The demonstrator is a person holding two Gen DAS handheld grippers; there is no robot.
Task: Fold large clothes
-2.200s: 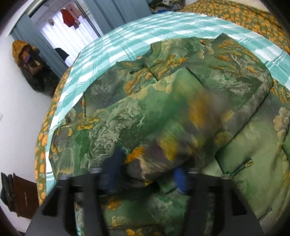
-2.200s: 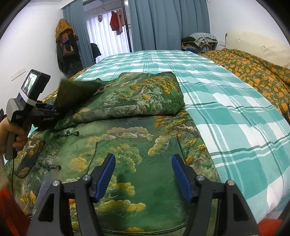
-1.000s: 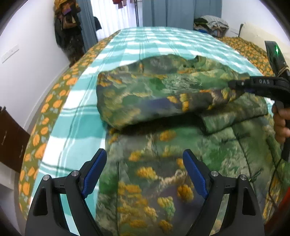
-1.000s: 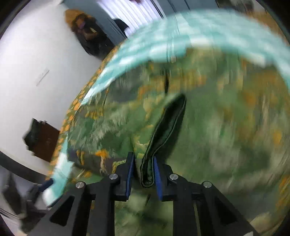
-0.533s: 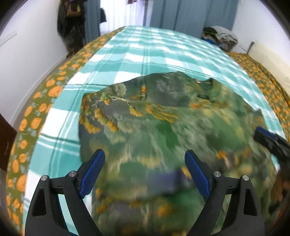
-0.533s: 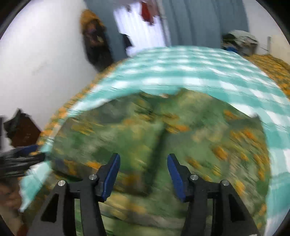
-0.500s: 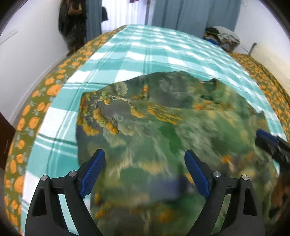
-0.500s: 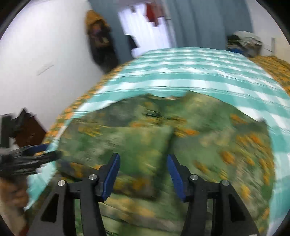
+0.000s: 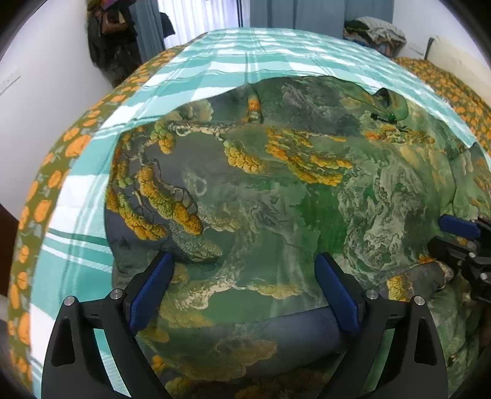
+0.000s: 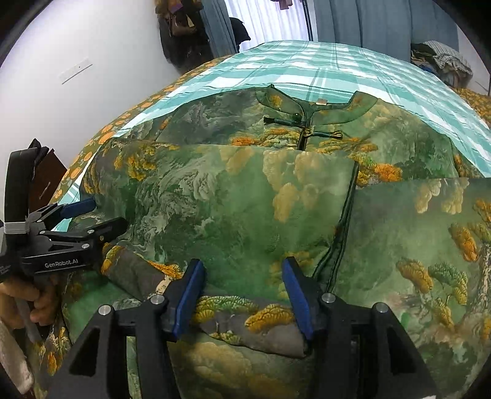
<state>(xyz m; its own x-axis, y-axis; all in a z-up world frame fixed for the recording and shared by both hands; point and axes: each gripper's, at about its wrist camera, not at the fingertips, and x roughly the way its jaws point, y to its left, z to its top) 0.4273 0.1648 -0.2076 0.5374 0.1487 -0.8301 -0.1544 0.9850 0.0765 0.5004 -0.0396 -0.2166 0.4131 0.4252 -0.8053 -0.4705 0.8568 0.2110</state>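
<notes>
A green jacket (image 9: 276, 184) printed with mountains and orange trees lies flat on the bed, its collar and frog buttons (image 10: 303, 122) at the far side. One sleeve (image 10: 230, 199) is folded across the chest, its cuff edge near the middle. My left gripper (image 9: 242, 264) hovers low over the jacket's left part; its jaws are opening and the pads touch no cloth. It also shows at the left of the right wrist view, left gripper (image 10: 101, 214). My right gripper (image 10: 242, 267) stands open over the near edge of the folded sleeve, not pinching it.
The teal plaid bedcover (image 10: 337, 67) stretches beyond the collar. An orange-flowered quilt (image 9: 46, 184) hangs down the bed's left side by a white wall. A hand (image 10: 33, 304) holds the left gripper's handle. A pile of clothes (image 9: 374, 27) sits at the far right.
The right gripper, shut on the sleeve's hem a second ago, has let go and the sleeve now lies across the jacket. The left gripper has moved forward and lower over the cloth.
</notes>
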